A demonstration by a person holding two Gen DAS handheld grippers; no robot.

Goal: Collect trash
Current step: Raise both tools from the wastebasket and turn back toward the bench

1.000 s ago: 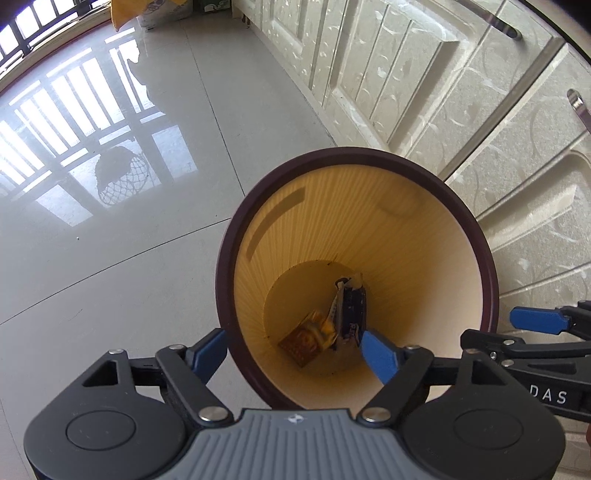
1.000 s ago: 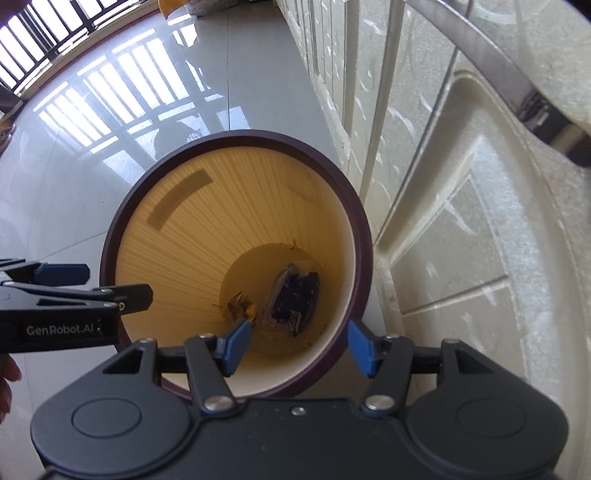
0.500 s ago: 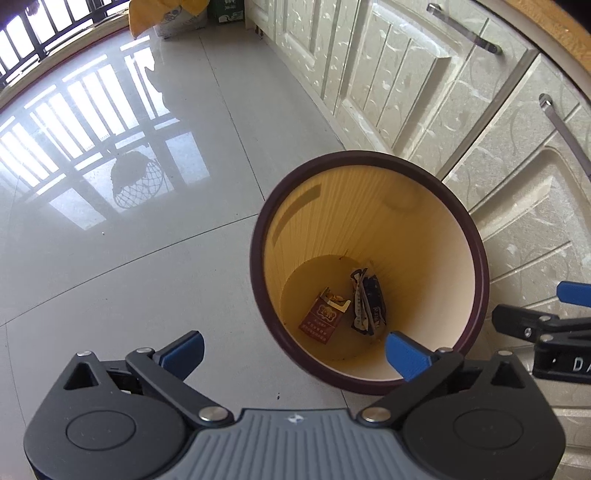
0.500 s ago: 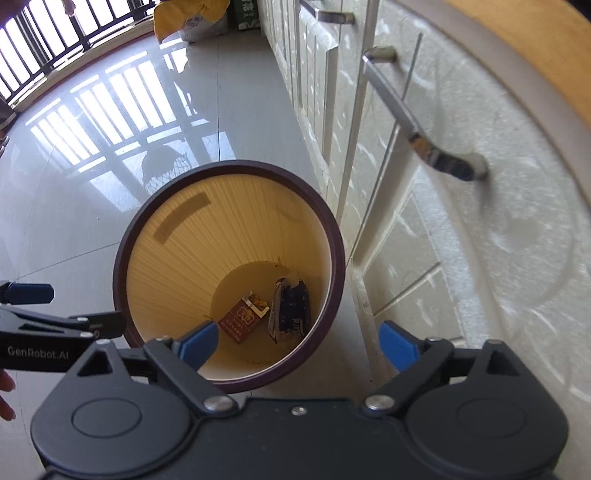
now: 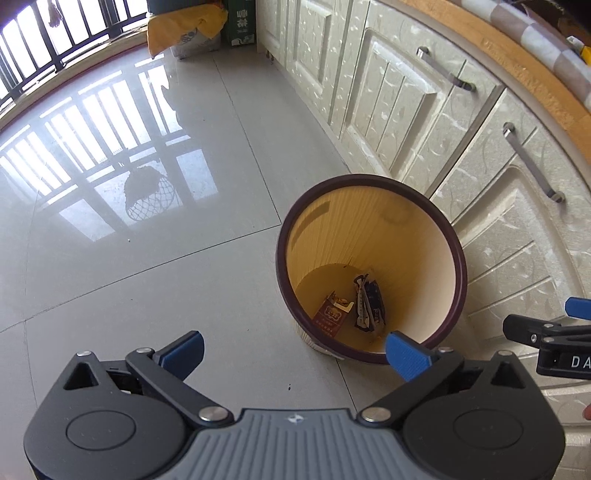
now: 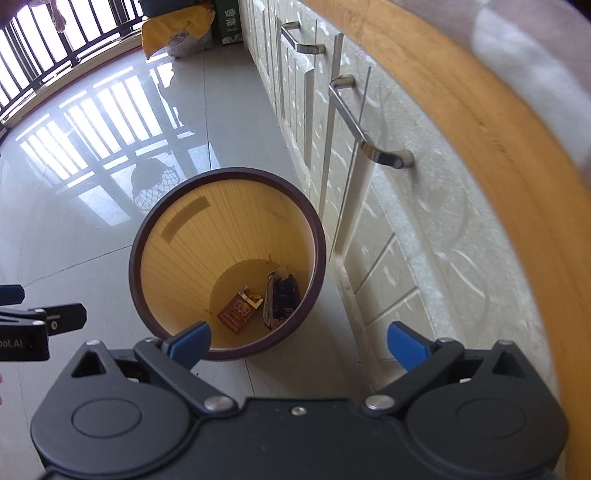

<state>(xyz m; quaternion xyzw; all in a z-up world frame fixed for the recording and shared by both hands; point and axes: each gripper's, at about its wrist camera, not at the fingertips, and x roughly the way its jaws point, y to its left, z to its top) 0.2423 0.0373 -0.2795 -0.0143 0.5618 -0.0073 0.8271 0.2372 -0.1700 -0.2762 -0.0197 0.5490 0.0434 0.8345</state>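
A round bin with a maroon rim [image 5: 281, 258] [image 6: 135, 266] and a yellow inside stands on the tile floor against the cabinets. At its bottom lie a red cigarette pack [image 5: 330, 315] [image 6: 238, 310] and a dark crumpled wrapper [image 5: 369, 302] [image 6: 282, 299]. My left gripper [image 5: 295, 352] hangs above the bin's near left side, open and empty. My right gripper [image 6: 298, 342] is above the bin's near right side, its jaws opening with nothing between them. Each view catches the other gripper at its edge: the right gripper [image 5: 546, 332], the left gripper [image 6: 37, 317].
Cream cabinet doors [image 5: 424, 122] with metal bar handles [image 6: 354, 122] run along the right under a wooden counter edge [image 6: 480, 122]. A yellow sack [image 5: 184, 29] and a green box [image 5: 240, 22] sit at the far wall by a railing. Glossy floor [image 5: 129, 258] spreads left.
Both grippers have risen and drawn back from the bin, which now looks smaller. Both pairs of jaws have spread wider. The pack and wrapper lie settled at the bin's bottom.
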